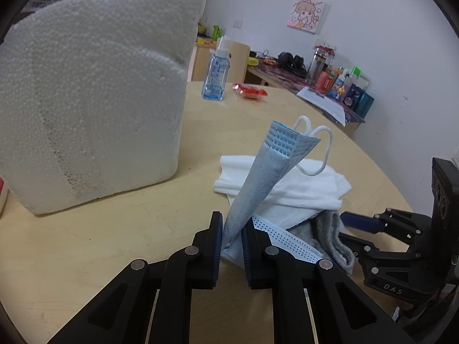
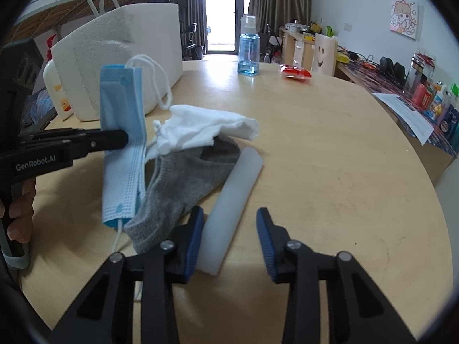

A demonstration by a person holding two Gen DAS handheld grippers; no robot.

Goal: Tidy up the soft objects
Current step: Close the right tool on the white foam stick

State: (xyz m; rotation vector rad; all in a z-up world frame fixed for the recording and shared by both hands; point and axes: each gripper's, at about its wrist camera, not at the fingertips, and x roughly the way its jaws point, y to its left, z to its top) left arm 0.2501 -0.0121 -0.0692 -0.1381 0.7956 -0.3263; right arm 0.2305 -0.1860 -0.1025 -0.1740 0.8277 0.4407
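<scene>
Left gripper (image 1: pixel 231 239): you pinch the mask (image 1: pixel 266 172).
Right gripper (image 2: pixel 230 238): spread — foam roll (image 2: pixel 232 209) between, ungripped.
Left: sock (image 2: pixel 186 183), cloth (image 2: pixel 209 129) — unsorted.

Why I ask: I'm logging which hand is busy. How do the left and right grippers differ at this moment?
The left gripper is shut on the blue face mask; the right gripper is open and holds nothing. The left holds its mask partly raised; the right only straddles the white foam stick lying on the table. Both have blue-padded black fingers.
</scene>
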